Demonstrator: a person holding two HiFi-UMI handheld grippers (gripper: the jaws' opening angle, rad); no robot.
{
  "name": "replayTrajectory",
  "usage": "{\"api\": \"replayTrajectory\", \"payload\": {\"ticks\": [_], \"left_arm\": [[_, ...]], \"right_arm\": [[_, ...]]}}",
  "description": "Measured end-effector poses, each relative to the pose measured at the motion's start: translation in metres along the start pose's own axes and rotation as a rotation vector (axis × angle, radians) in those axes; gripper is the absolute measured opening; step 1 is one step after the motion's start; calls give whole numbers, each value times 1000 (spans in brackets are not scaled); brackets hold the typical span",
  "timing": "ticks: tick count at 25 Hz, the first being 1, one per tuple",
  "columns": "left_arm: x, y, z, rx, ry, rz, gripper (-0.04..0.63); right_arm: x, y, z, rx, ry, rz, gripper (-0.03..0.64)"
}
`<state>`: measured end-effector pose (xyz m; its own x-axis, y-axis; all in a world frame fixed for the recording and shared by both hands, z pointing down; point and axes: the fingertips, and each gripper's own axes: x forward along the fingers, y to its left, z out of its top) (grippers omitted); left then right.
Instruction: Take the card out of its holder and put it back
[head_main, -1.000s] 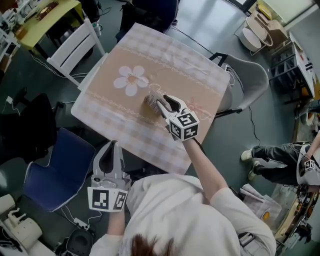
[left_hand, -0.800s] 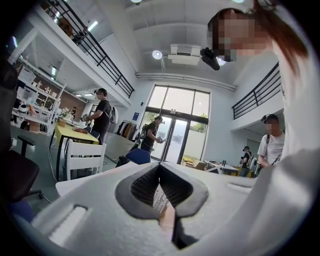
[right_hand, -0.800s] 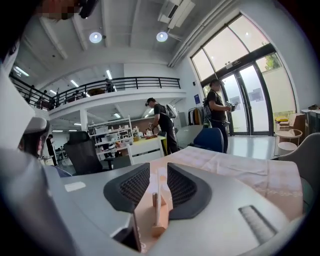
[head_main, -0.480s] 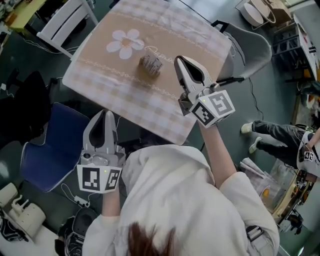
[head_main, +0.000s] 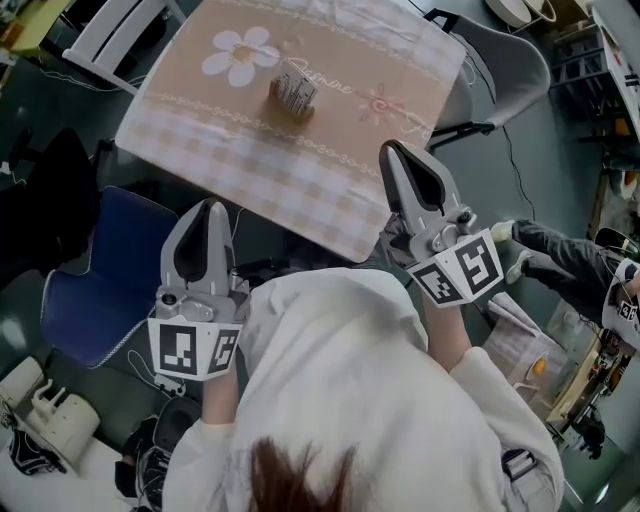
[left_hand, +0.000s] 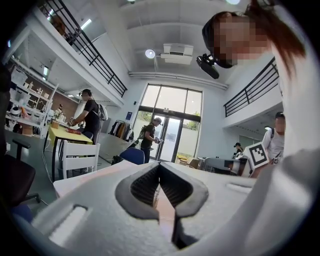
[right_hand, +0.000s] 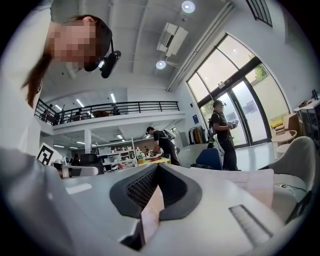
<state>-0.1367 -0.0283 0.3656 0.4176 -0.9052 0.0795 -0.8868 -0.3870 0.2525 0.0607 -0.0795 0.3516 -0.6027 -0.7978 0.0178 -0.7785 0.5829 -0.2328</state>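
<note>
Hovering level by the table's (head_main: 330, 160) near edge, left tool (head_main: 207, 207) and right tool (head_main: 398, 152) both have jaws together, nothing seen between them. Card (head_main: 296, 86) stands in its holder (head_main: 290, 100) near the table's middle, ahead and left of the right tool. Right tool looks slightly nearer, at the near right edge, while the left tool is held close to the body.

Counter (head_main: 330, 215) covered by a checked cloth (head_main: 400, 50) with a flower print (head_main: 238, 55). A small card holder (head_main: 292, 93) stands on the cloth just right of the flower, well inside the counter's edges.
</note>
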Motion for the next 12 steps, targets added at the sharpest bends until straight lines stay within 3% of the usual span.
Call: {"api": "replayTrajectory", "payload": {"ticks": [12], "left_arm": [[-18, -64, -12, 57, 42, 9, 0]], "right_arm": [[-89, 3, -21, 54, 151, 8, -2]]}}
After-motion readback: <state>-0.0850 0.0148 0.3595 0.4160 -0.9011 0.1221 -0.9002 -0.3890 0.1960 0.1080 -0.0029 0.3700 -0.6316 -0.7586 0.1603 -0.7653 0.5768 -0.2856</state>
